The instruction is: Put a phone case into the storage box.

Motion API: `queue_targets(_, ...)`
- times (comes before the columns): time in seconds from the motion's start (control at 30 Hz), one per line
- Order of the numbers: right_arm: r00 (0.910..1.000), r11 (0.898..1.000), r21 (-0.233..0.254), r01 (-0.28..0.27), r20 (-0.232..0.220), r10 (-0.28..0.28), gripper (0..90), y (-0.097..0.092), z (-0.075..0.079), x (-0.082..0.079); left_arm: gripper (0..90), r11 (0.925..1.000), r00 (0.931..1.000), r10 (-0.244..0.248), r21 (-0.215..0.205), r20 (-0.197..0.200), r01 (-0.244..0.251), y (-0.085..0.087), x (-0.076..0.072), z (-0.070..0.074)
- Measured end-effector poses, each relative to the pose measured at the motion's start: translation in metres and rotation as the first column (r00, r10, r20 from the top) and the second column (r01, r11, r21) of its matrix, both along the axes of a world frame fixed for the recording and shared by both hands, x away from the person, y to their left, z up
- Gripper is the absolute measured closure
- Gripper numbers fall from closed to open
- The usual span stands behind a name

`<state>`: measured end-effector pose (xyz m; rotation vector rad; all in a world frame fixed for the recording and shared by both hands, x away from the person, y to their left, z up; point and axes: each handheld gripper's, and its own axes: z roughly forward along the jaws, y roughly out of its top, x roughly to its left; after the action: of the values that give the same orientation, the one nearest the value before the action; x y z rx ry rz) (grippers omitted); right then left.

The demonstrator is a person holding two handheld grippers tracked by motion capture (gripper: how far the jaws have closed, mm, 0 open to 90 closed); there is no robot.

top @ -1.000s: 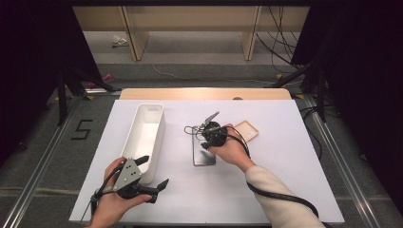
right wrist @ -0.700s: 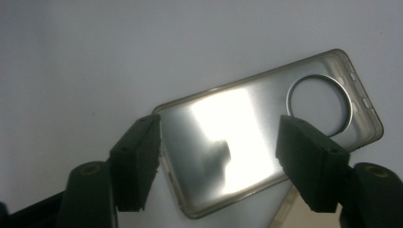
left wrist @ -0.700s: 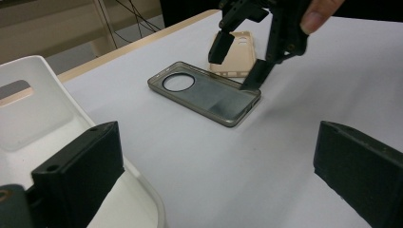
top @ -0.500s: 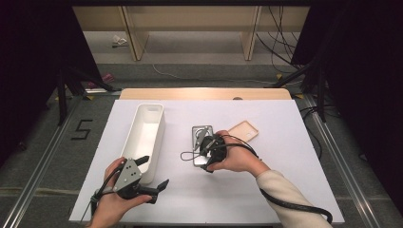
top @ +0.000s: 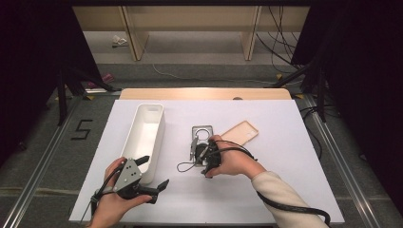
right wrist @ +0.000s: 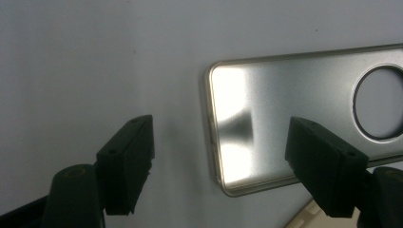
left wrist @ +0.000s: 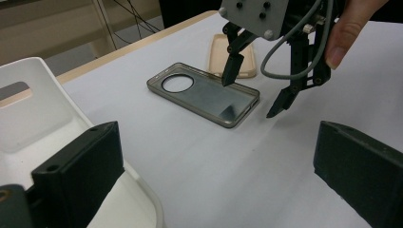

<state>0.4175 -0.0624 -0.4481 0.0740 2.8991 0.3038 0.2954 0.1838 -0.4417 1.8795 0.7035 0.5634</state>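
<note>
A smoky grey phone case [top: 202, 132] with a round camera hole lies flat mid-table, a tan case [top: 240, 133] just to its right. My right gripper [top: 201, 156] hangs over the grey case's near end, pointing down. In the right gripper view its jaws [right wrist: 228, 161] stand open astride the grey case's [right wrist: 294, 104] short edge, one fingertip [right wrist: 328, 166] over the case, the other over bare table. They have just been closing a little, pressing nothing. My left gripper [top: 153, 174] rests open and empty at the front left. In the left gripper view, its jaws [left wrist: 218, 166] face the grey case [left wrist: 204, 92] and the right gripper [left wrist: 252, 92].
A long white bin [top: 145, 137] stands left of the cases, its near end beside my left gripper; its rim [left wrist: 38, 118] sits at the lower left of the left gripper view. The white table top [top: 285, 180] ends in a wooden strip at the back.
My right gripper has drawn back along the grey case from its far end to its near end. The left hand has stayed put.
</note>
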Motion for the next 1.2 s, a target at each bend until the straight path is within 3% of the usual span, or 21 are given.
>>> queue_targets(0.23, 0.9993, 0.999, -0.035, -0.012, 0.036, 0.013, 32.1, 0.004, -0.004, 0.005, 2.1, 1.0, 1.0, 0.001, 0.002, 0.002, -0.001, 0.0, 0.0, 0.0)
queue_targets(0.5, 0.9966, 0.993, -0.109, -0.049, 0.06, 0.055, 35.4, 0.013, -0.01, 0.007, 2.1, 1.0, 1.0, 0.0, 0.002, 0.002, 0.0, 0.0, 0.0, 0.0)
queue_targets(0.67, 0.9952, 0.991, -0.119, -0.056, 0.073, 0.065, 36.1, 0.016, -0.01, 0.01, 2.1, 1.0, 1.0, 0.001, 0.0, 0.001, -0.001, 0.0, 0.0, 0.0)
queue_targets(1.2, 0.9952, 0.985, -0.154, -0.081, 0.042, 0.089, 45.5, 0.017, -0.01, 0.012, 2.1, 1.0, 1.0, -0.001, 0.001, 0.002, 0.001, 0.0, 0.0, 0.0)
